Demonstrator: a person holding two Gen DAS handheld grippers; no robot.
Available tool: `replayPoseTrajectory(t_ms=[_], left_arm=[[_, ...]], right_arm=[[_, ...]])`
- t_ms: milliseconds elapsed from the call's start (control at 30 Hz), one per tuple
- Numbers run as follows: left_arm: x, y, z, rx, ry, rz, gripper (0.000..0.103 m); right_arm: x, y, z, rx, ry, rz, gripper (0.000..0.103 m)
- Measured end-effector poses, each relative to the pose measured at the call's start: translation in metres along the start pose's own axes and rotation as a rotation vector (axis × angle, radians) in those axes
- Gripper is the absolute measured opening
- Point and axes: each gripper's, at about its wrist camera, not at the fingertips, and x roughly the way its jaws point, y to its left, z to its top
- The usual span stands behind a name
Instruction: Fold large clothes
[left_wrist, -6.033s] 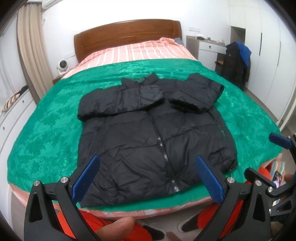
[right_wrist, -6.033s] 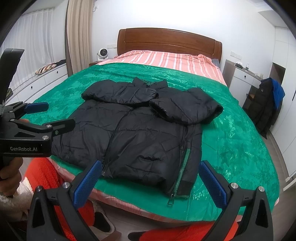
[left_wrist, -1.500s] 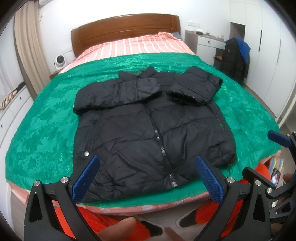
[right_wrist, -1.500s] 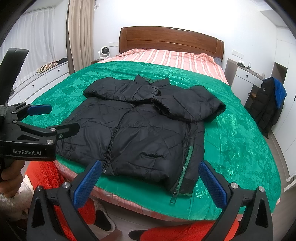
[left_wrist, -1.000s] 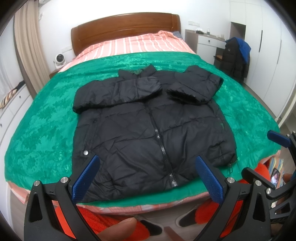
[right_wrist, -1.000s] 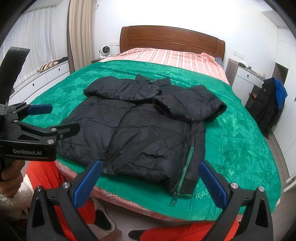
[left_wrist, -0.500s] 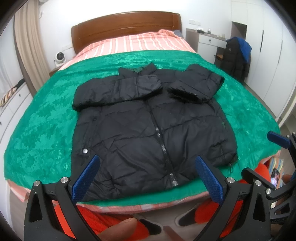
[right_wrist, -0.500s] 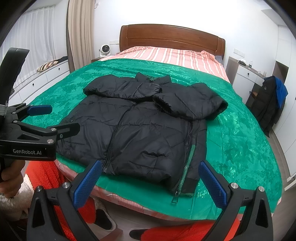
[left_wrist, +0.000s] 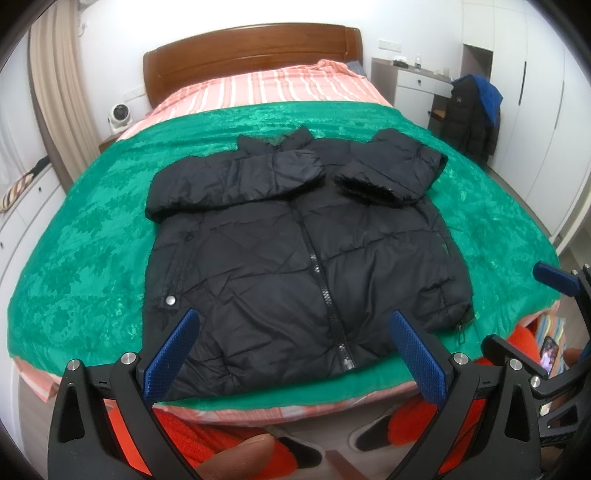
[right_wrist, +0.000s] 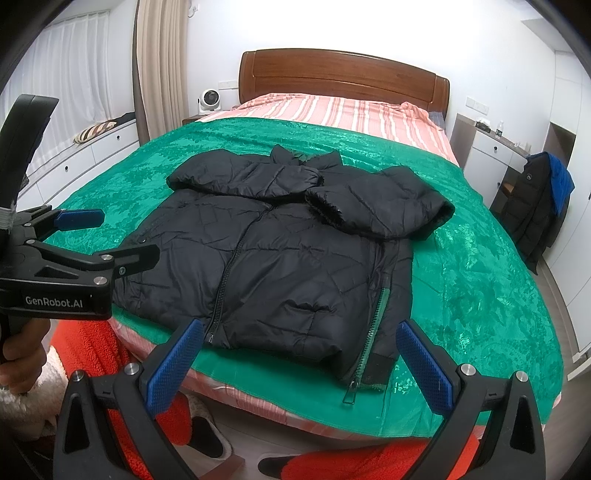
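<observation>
At the bottom of each view, the left tongs (left_wrist: 291, 350) and right tongs (right_wrist: 299, 360) gape wide and empty, held back off the bed's foot, probably ready to take the hem. "GenRobot.AI" is printed at the right view's left edge. Mid-frame, the black jacket (left_wrist: 295, 251) lies zipped on the green blanket (left_wrist: 85, 236), sleeves crossed over its chest.

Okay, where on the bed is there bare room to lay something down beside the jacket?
Bare green blanket lies left of the black jacket, right of it, and beyond its collar up to the striped sheet. The near edge is crowded by the hem.
</observation>
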Motion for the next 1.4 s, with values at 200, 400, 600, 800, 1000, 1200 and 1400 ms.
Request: replayPoseTrajectory(t_ms=[200,400,600,800,1000,1200,1400], left_arm=[[-0.004,0.0,-0.001,-0.006,-0.009,-0.003,0.103],[-0.006,0.007,-0.002,-0.024,-0.016,-0.007,0.103],[-0.008,0.015,-0.006,-0.046,-0.021,-0.014,0.103],[-0.01,0.02,-0.008,-0.061,-0.024,-0.014,0.103],[-0.011,0.02,-0.008,-0.062,-0.027,-0.01,0.103],[-0.01,0.018,-0.006,-0.054,-0.026,-0.008,0.103],[-0.006,0.018,-0.006,-0.051,-0.014,0.0,0.103]], right_arm=[[-0.003,0.003,0.0,-0.007,-0.012,-0.006,0.103],[-0.006,0.008,0.002,-0.026,-0.008,-0.006,0.103],[-0.008,0.015,0.004,-0.046,-0.006,-0.008,0.103],[-0.01,0.022,0.005,-0.061,-0.006,0.002,0.103],[-0.01,0.021,0.005,-0.062,-0.001,0.006,0.103],[-0.01,0.02,0.005,-0.049,-0.002,0.016,0.103],[-0.007,0.007,0.005,-0.032,-0.022,0.019,0.103]])
